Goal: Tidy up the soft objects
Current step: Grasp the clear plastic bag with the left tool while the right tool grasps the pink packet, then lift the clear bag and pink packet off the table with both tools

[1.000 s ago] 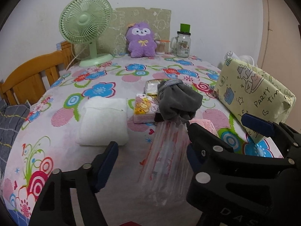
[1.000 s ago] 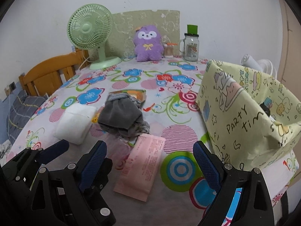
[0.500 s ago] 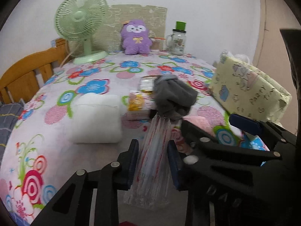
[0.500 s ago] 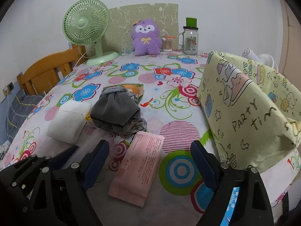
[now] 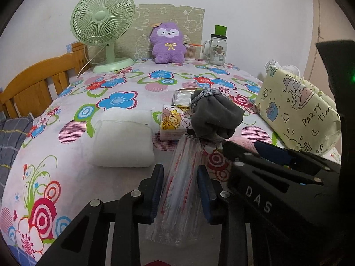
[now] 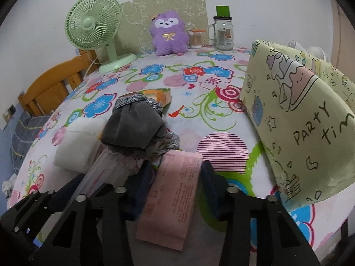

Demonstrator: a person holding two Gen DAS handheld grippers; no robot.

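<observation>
My left gripper [image 5: 180,182] is shut on a clear plastic pack with red stripes [image 5: 182,186] lying on the flowered tablecloth. A grey rolled cloth [image 5: 213,116] sits on the pack's far end. My right gripper [image 6: 175,184] straddles a flat pink pack [image 6: 173,199], its jaws close on both sides; contact is unclear. A white soft pad [image 5: 124,138] lies to the left, with a cartoon tissue pack [image 5: 174,122] beside it. The grey cloth [image 6: 135,128] and the pad [image 6: 77,144] also show in the right wrist view.
A yellow "party time" bag [image 6: 297,122] stands at the right table edge. At the back are a green fan [image 5: 103,26], a purple plush [image 5: 168,43] and a glass jar [image 5: 217,48]. A wooden chair [image 5: 33,88] is at the left.
My left gripper has closed from wide open onto the clear striped pack. My right gripper has moved forward and narrowed around the pink pack.
</observation>
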